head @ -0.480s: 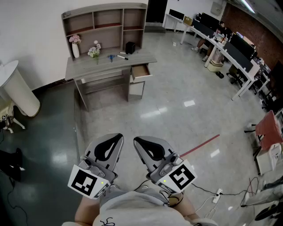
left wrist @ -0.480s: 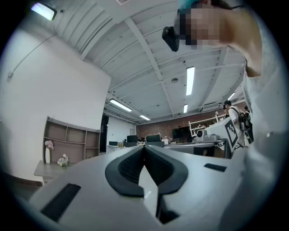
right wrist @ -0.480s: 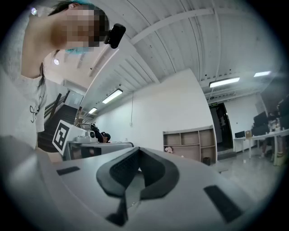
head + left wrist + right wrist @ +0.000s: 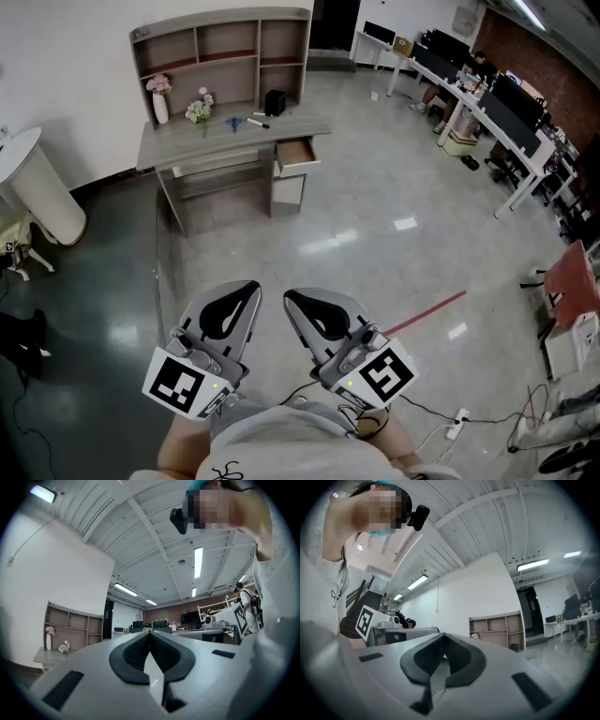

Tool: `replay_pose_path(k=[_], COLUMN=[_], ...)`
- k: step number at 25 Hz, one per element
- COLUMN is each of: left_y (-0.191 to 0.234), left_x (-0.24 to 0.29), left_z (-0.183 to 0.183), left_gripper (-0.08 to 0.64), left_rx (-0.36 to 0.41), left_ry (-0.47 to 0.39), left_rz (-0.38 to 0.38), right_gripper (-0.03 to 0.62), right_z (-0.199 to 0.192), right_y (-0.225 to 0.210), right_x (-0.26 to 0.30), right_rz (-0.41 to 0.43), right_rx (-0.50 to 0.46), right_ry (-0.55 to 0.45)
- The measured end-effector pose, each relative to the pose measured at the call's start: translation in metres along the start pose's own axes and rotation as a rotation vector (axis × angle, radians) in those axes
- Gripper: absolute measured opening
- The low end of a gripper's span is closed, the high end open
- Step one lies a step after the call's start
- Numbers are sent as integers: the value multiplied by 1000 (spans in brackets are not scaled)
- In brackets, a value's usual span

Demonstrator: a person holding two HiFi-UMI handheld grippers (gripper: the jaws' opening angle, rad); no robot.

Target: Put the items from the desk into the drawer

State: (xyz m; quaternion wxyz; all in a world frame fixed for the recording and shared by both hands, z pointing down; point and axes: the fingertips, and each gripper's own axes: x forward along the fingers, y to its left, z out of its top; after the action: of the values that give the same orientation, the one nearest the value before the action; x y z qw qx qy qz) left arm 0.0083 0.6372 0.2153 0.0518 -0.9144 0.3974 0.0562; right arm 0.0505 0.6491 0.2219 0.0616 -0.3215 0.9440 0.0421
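Far across the room stands a grey desk with a shelf unit on top. Its small drawer is pulled out at the right end. On the desktop lie a blue item, a white marker and a black box. My left gripper and right gripper are held close to my body, side by side, both shut and holding nothing. The left gripper view shows the left gripper with its tips meeting; the right gripper view shows the right gripper the same way.
A white vase with pink flowers and a small bouquet stand on the desk. A white round table is at the left. Office desks with monitors line the right side. Cables and a power strip lie on the floor near my feet.
The view has shifted very slightly; both grippers stay where they were, shut.
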Motion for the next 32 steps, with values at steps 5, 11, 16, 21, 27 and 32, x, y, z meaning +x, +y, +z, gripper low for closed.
replay_pose_path(k=[5,11,16,21,27,32], left_y=[-14,-15,8,64,146,212], left_x=[17,31,53,84,116,134], left_z=[-3,-12,-17,-18,-18,-16], left_gripper=[11,11,11,11,11,11], left_rx=[-1,39,50,61,83,75], left_ry=[7,22,20,8,-4,-16], left_rz=[24,66,52,21,-29,-57], right_gripper=[6,8,6,6,7,8], right_z=[-4,-21,-27,-27,-28,-32], right_y=[-16,-40,-68,-98,-134,-158], right_x=[-15,-21,-1,50,125,185], right_rz=[22,25,-4,-12,-48,-81], right_rx=[26,18,13,-4,35,19], right_ry=[13,48,40,42,10,11])
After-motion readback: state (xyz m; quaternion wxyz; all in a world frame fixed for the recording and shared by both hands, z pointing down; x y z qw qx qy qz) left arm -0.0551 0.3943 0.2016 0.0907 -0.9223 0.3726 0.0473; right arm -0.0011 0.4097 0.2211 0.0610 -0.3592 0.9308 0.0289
